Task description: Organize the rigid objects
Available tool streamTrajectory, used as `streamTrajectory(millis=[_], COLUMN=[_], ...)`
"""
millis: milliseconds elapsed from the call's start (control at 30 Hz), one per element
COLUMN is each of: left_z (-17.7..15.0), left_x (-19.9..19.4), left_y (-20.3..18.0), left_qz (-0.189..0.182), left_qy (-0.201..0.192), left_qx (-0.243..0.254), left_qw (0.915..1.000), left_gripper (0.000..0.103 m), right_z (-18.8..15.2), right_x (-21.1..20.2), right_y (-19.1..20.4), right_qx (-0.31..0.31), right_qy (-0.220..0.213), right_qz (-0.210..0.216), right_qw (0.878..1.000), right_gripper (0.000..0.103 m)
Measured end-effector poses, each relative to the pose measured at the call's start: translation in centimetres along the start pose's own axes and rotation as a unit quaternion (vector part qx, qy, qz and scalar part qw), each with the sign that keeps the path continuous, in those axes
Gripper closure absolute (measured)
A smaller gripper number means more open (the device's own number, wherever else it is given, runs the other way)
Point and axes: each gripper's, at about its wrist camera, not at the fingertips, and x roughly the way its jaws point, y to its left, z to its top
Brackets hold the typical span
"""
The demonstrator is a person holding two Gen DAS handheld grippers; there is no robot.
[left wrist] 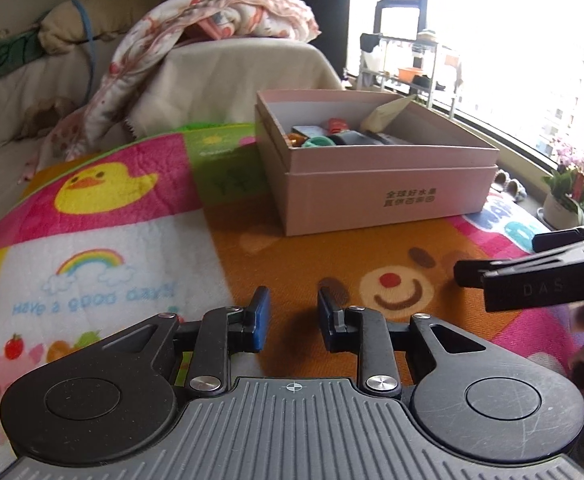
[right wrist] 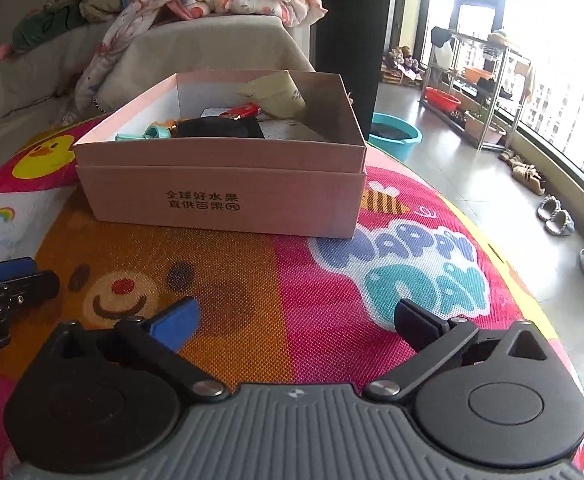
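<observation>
A pink cardboard box (left wrist: 388, 196) (right wrist: 228, 200) stands on a colourful cartoon mat (left wrist: 132, 240) (right wrist: 292, 280). It holds several small objects: a beige pouch (right wrist: 276, 94), a black item (right wrist: 216, 128), a teal piece (right wrist: 156, 132), a red packet (right wrist: 244, 111). My left gripper (left wrist: 294, 320) is open and empty, low over the mat short of the box. My right gripper (right wrist: 296, 320) is wide open and empty, also short of the box. The right gripper shows at the right edge of the left wrist view (left wrist: 532, 276). The left gripper shows at the left edge of the right wrist view (right wrist: 8, 280).
A sofa (left wrist: 232, 72) with a patterned blanket (left wrist: 220, 12) lies behind the mat. A teal basin (right wrist: 396, 132), a metal rack (right wrist: 484, 92), slippers (right wrist: 556, 216) and a potted plant (left wrist: 568, 196) stand by the window on the right.
</observation>
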Motion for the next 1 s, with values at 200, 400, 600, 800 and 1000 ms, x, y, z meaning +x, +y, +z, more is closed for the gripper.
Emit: streamTrajectory(millis=[200,400,600,800,1000], left_z=[0.2,0.5,0.6,0.7,0.6], left_x=[0.1,0.8,1.0,1.1,1.3], left_y=[0.3,-0.8,-2.3,-2.3,-2.4], left_qz=[-0.003,0.016,0.037,0.023,0.026], left_qy=[0.000,-0.006,-0.010,-0.011,-0.012], left_qx=[-0.023,-0.024,-0.012,-0.020,-0.019], left_qw=[0.9997,0.9996,0.9992,0.9995,0.9994], left_gripper=[0.073,0.071,0.069,0.069,0.069], right_z=[-0.4,-0.8,-1.0,-1.2,-1.1], right_x=[-0.1,-0.2,-0.3,-0.4,-0.4], right_y=[-0.6,0.0,0.1,0.1,0.1], right_qx=[0.017,0.017,0.026,0.030,0.028], right_qy=[-0.011,-0.027,-0.033,-0.035,-0.035], right_qz=[0.007,0.003,-0.002,-0.003,-0.004], right_qw=[1.000,0.999,0.999,0.999,0.999], right_gripper=[0.000,0.000,0.000,0.000,0.000])
